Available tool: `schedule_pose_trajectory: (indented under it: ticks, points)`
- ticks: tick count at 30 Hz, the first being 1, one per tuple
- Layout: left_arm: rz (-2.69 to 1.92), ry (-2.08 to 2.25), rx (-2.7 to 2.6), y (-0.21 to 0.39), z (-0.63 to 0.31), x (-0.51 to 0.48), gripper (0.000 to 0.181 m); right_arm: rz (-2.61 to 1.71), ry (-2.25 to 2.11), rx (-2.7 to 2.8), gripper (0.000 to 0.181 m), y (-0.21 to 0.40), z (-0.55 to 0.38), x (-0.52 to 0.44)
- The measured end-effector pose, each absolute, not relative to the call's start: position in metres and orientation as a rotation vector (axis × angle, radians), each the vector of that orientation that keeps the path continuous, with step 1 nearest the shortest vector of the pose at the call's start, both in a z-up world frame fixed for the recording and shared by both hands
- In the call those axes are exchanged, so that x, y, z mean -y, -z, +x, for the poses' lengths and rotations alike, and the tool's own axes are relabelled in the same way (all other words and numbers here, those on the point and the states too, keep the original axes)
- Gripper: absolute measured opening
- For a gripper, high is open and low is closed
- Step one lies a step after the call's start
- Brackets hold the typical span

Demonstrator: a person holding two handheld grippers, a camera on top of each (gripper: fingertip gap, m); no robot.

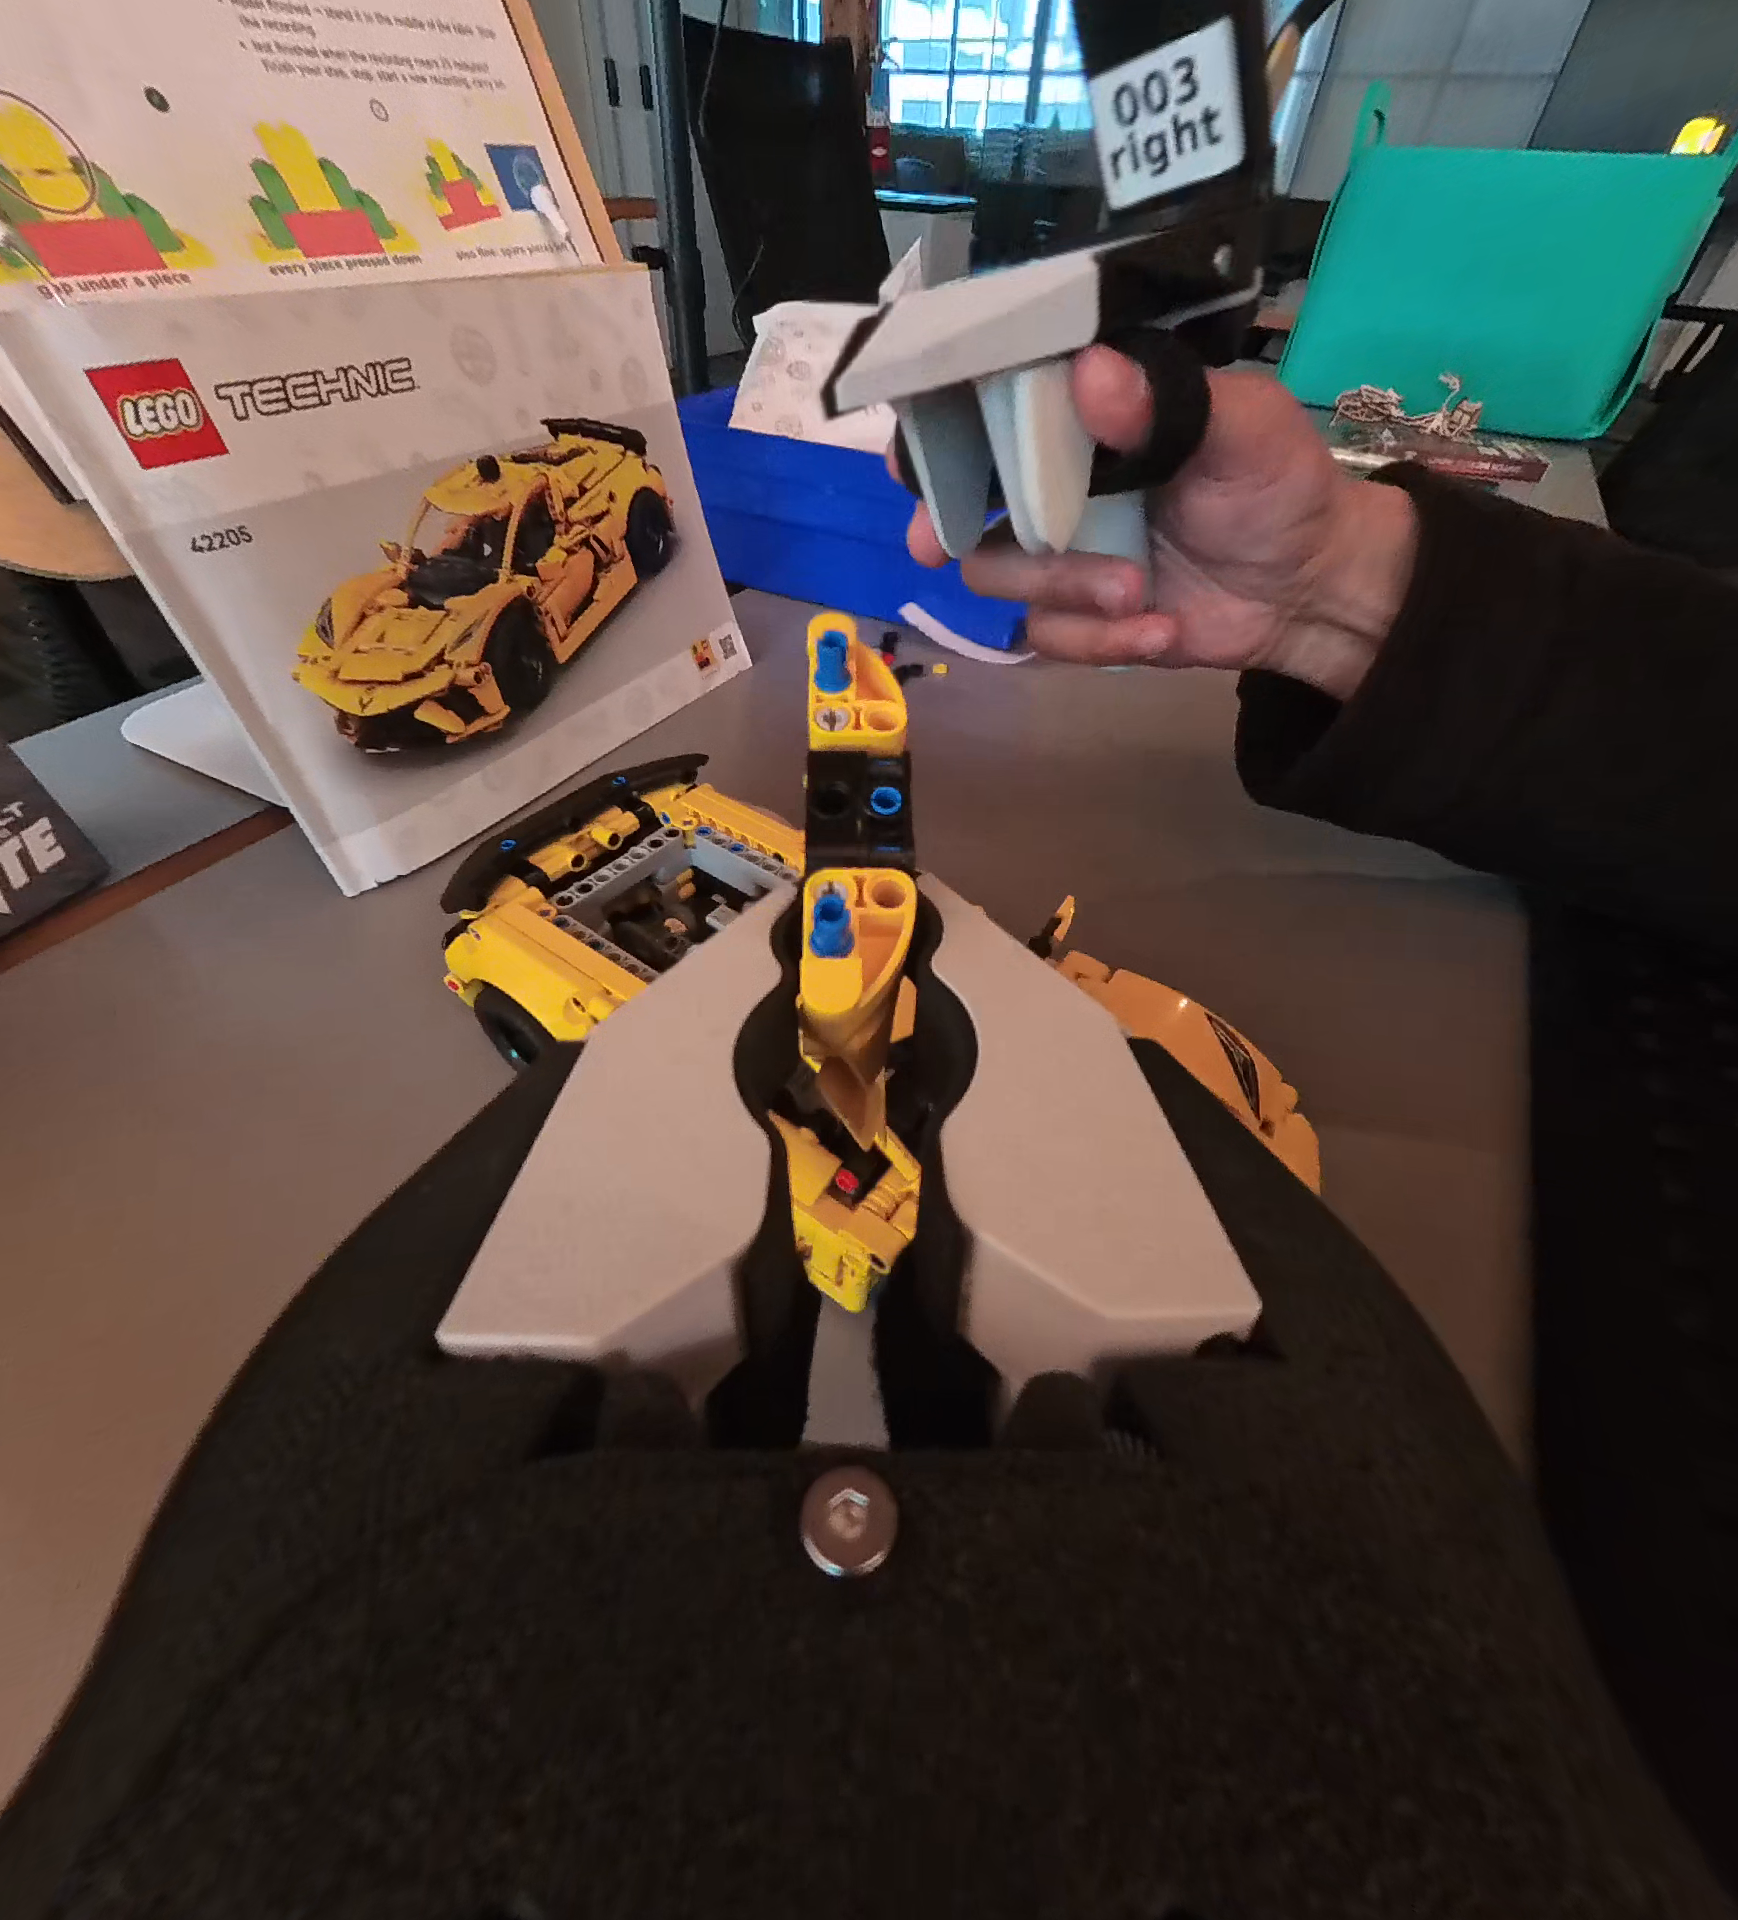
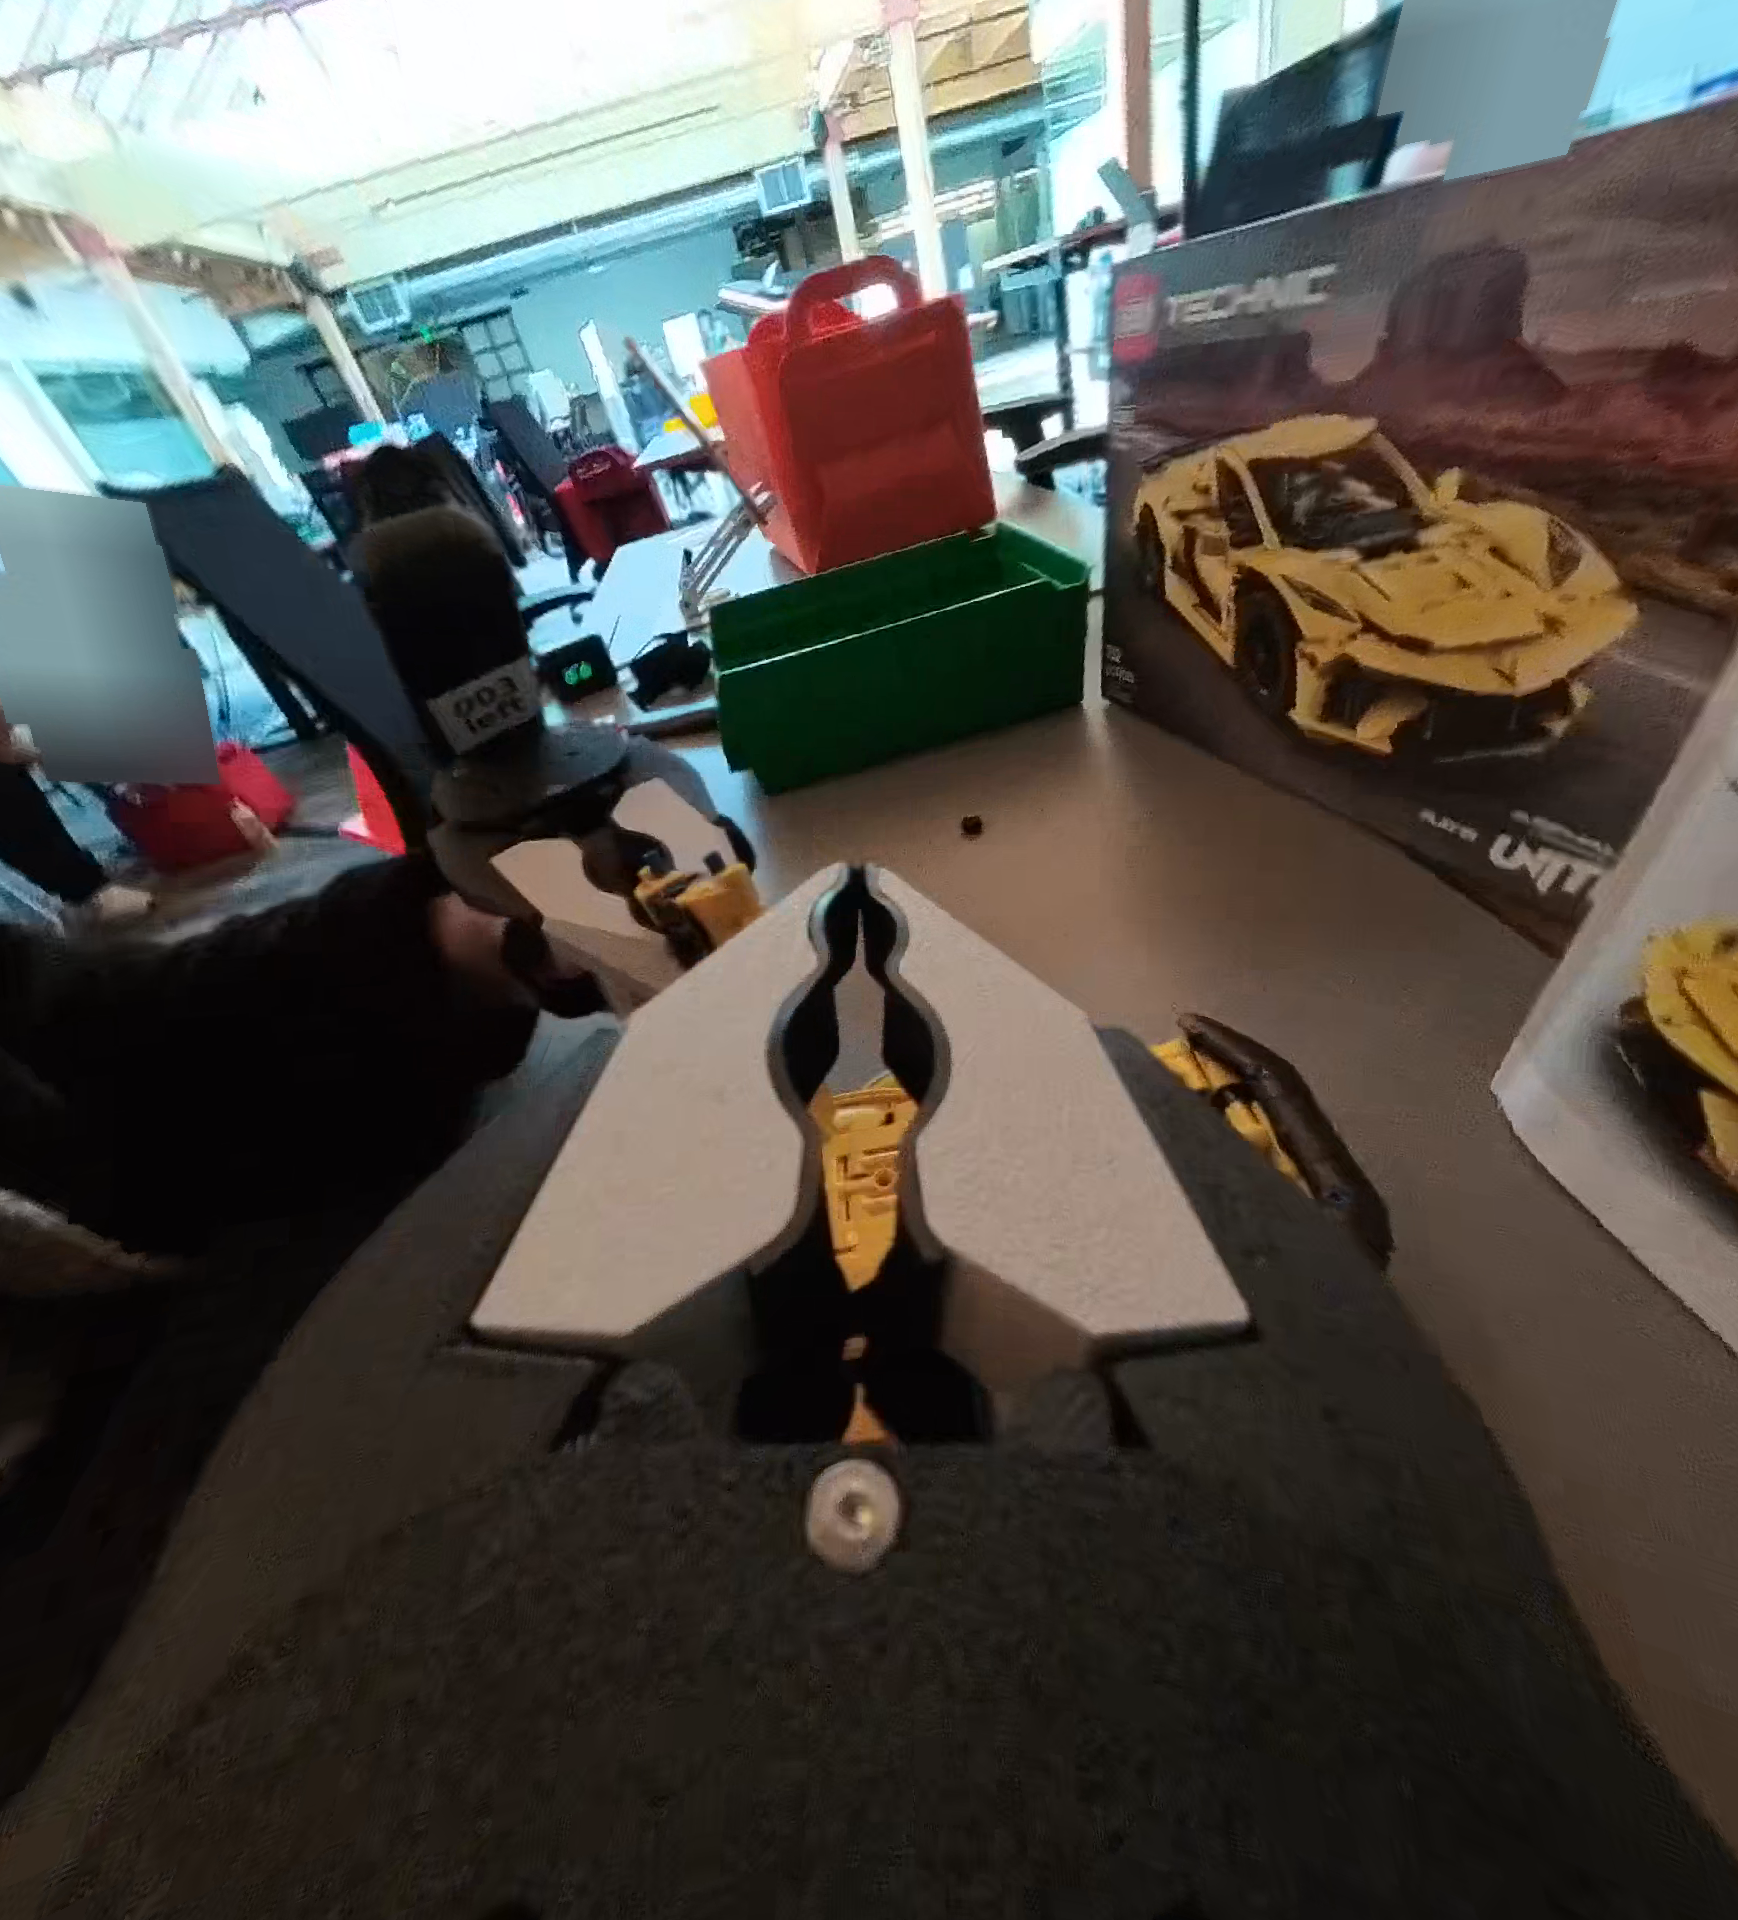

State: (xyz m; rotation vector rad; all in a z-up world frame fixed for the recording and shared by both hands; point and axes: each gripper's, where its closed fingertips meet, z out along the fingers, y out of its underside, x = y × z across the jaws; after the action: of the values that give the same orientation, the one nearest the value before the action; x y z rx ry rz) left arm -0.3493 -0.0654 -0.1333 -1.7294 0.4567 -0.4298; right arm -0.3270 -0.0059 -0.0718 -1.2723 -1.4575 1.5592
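Note:
My left gripper (image 1: pixel 857 914) is shut on a yellow and black brick sub-assembly (image 1: pixel 857 800) with blue pins, which stands up past the fingertips above the table. It also shows in the right wrist view (image 2: pixel 636 868), gripping the yellow piece (image 2: pixel 704 904). A partly built yellow brick car (image 1: pixel 584 914) sits on the grey table (image 1: pixel 221 1091) just behind and under it. My right gripper (image 2: pixel 860 883) is shut, pads meeting at the tips with nothing between them. In the left wrist view it (image 1: pixel 990 520) hangs above and behind the sub-assembly, held by a hand (image 1: pixel 1249 540).
An instruction booklet (image 1: pixel 408 582) leans on a stand at the back left. The set's box (image 2: pixel 1416 540) stands to the right, beside a green bin (image 2: pixel 896 655) and a red bag (image 2: pixel 865 416). A blue bin (image 1: pixel 803 509) and a teal bag (image 1: pixel 1488 281) stand behind. A small black piece (image 2: pixel 970 826) lies loose.

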Motion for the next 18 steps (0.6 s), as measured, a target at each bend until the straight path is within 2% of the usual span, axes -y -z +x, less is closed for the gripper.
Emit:
schedule_pose_trajectory:
  ticks: [1, 3, 6, 9, 11, 13, 18]
  points:
    - [-1.733, 0.428, -0.455, 0.135, -0.349, 0.065, 0.015, -1.206, -1.526, 1.52, 0.001, 0.074, -0.329, 0.018]
    - [-1.727, 0.445, -0.448, 0.134, -0.348, 0.066, 0.015, -1.163, -1.421, 1.617, 0.028, 0.089, -0.337, 0.034]
    - [-1.678, 0.607, -0.391, 0.125, -0.347, 0.069, 0.016, -1.138, -1.403, 1.704, 0.035, 0.104, -0.341, 0.053]
    - [-1.586, 0.832, -0.336, 0.109, -0.343, 0.078, 0.016, -1.165, -1.57, 1.698, 0.04, 0.106, -0.344, 0.068]
    - [-1.534, 0.968, -0.318, 0.102, -0.339, 0.083, 0.015, -1.184, -1.708, 1.72, 0.036, 0.108, -0.344, 0.081]
    - [-1.512, 1.045, -0.317, 0.099, -0.337, 0.086, 0.015, -1.188, -1.821, 1.731, 0.016, 0.106, -0.343, 0.09]
    - [-1.43, 1.177, -0.28, 0.088, -0.338, 0.092, 0.015, -1.193, -2.076, 1.678, 0.015, 0.094, -0.336, 0.096]
